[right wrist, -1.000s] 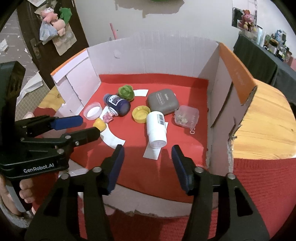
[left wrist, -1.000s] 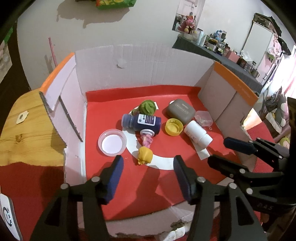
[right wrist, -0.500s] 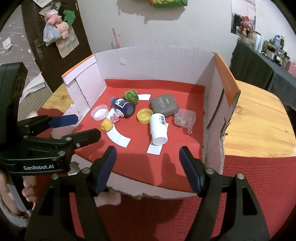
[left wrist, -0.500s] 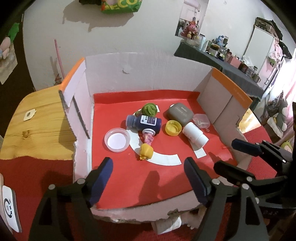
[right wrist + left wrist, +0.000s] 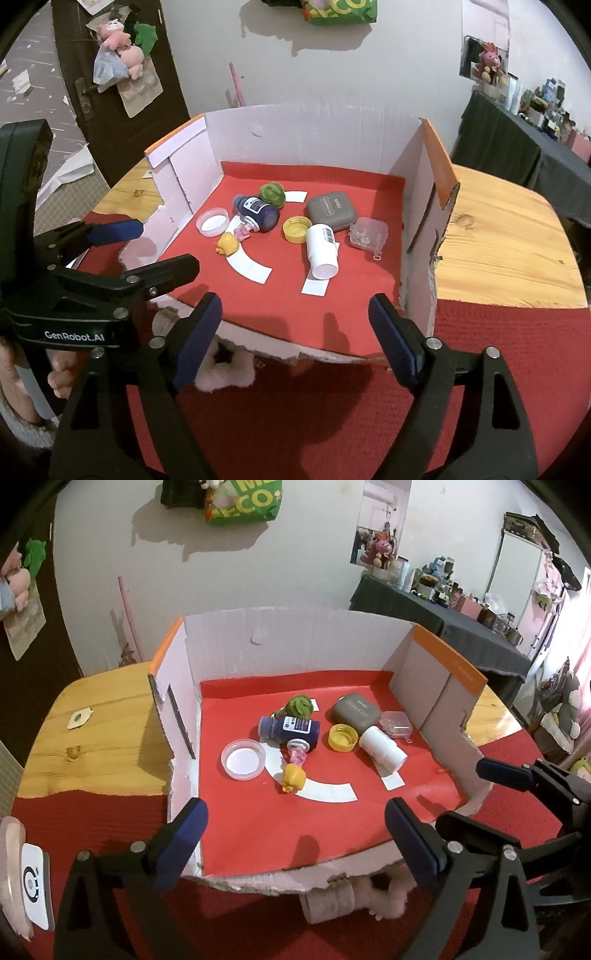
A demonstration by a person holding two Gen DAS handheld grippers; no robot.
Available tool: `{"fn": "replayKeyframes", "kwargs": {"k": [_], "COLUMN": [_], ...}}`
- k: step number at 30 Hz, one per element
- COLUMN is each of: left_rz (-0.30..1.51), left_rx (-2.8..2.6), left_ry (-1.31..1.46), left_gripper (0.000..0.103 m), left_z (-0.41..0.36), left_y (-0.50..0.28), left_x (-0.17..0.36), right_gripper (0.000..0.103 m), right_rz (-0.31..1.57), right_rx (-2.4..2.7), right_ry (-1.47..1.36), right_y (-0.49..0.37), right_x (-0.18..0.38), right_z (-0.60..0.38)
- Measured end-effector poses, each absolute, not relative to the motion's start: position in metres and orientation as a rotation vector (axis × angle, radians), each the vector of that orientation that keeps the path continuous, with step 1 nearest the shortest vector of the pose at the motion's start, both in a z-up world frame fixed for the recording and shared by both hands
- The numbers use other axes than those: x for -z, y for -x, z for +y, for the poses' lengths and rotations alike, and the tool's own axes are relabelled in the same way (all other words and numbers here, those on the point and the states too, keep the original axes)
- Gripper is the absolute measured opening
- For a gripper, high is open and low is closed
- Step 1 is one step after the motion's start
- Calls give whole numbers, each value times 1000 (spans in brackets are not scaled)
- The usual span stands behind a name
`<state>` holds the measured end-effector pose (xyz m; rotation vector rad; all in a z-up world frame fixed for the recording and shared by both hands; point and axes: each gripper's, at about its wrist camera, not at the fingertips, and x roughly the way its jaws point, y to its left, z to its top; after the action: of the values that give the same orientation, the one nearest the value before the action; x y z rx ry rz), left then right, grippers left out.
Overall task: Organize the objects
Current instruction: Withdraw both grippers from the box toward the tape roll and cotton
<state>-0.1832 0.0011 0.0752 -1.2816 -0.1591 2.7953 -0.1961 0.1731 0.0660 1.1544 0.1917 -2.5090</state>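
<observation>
In the left wrist view, going from the left of the frame, a clear shallow round plastic dish [image 5: 243, 758] sits nearest the cardboard box's [image 5: 295, 635] left wall. Next come a small yellow rubber toy [image 5: 293, 779], a pink figurine [image 5: 297, 752] and a dark blue bottle with a white label [image 5: 290, 729] lying on its side, long axis running across the frame. A green fuzzy ball [image 5: 298, 706] sits just behind it. Right of centre lie a yellow screw cap [image 5: 342, 737], a grey rounded case [image 5: 355, 711], a white cylindrical pill bottle [image 5: 382, 747] tipped over with its long axis slanting toward the lower right, and a small clear lidded box [image 5: 396, 723].

The left gripper [image 5: 295, 842] hangs over the near edge of the red liner, its fingers [image 5: 183, 834] spread wide, having just been opening, nothing between them. The dish and yellow toy lie straight ahead of it, up the frame.

In the right wrist view the right gripper [image 5: 295, 343] also has its fingers [image 5: 391, 341] well apart, just opened further and empty. The white bottle [image 5: 322, 251] lies directly ahead, its axis pointing roughly back toward these fingers, so the right hand looks nearer to it.
</observation>
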Motion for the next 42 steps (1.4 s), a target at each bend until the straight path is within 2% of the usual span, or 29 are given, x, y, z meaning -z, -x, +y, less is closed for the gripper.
{"fn": "replayKeyframes", "kwargs": {"k": [4,21,42], "left_rz": [-160,-173,-179], "left_rx": [-2815,-2842,-2806], "left_ry": [1269,1218,1278], "left_gripper": [103,103,103], "left_z": [0,-2,2], "left_y": [177,147,122], "left_x": [-79,-91,-63], "right_gripper": [85,85,85], "right_rz": [194,235,275], "right_rx": [2517,2539,2484], "right_ry": [-1139,-1074,-1130], "right_y": [188,149,125], "right_x": [-71,-83,-45], "right_z": [174,171,161]}}
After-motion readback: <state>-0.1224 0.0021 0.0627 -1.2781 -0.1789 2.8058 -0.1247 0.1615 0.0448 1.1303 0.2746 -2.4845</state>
